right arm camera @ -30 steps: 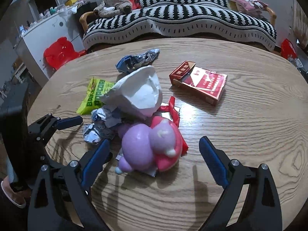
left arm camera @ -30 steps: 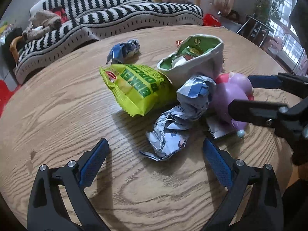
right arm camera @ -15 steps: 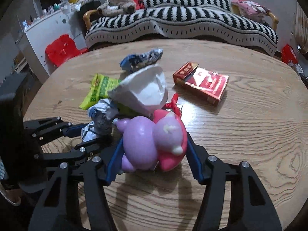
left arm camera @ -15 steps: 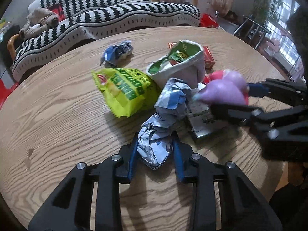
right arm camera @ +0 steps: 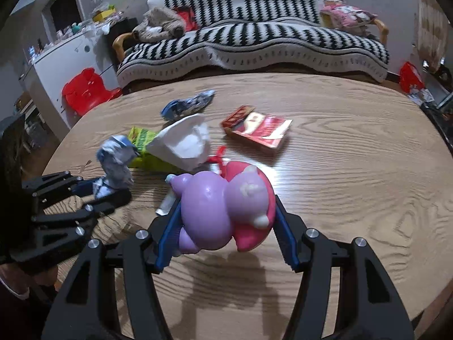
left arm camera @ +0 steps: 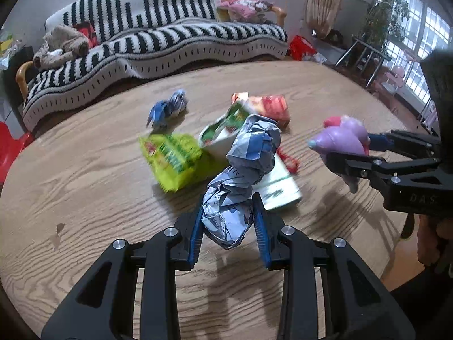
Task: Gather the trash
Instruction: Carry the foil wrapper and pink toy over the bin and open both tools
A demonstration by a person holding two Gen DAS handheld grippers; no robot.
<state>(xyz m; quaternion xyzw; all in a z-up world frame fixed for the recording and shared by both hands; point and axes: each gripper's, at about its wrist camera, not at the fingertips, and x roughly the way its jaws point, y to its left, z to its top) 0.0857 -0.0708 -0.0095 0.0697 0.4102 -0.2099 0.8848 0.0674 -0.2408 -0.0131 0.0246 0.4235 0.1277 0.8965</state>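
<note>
My left gripper (left arm camera: 229, 226) is shut on a crumpled silver-blue wrapper (left arm camera: 243, 175) and holds it above the round wooden table (left arm camera: 85, 184). My right gripper (right arm camera: 225, 223) is shut on a purple and pink toy (right arm camera: 226, 209), lifted off the table; it also shows in the left wrist view (left arm camera: 342, 138). The left gripper with its wrapper (right arm camera: 116, 164) shows at the left of the right wrist view. On the table lie a green snack bag (left arm camera: 172, 158), a white paper cup (right arm camera: 184, 141), a blue crumpled wrapper (left arm camera: 168, 109) and a red cigarette pack (right arm camera: 259, 129).
A flat white-green carton (left arm camera: 279, 187) and red scraps (left arm camera: 288, 160) lie by the cup. A black-and-white striped sofa (right arm camera: 254, 36) stands behind the table. A red stool (right arm camera: 85, 90) is at the left. A metal rack (left arm camera: 365, 56) stands by the windows.
Both grippers closed from open, the left on the silver-blue wrapper and the right on the toy. Both have since lifted their loads off the table.
</note>
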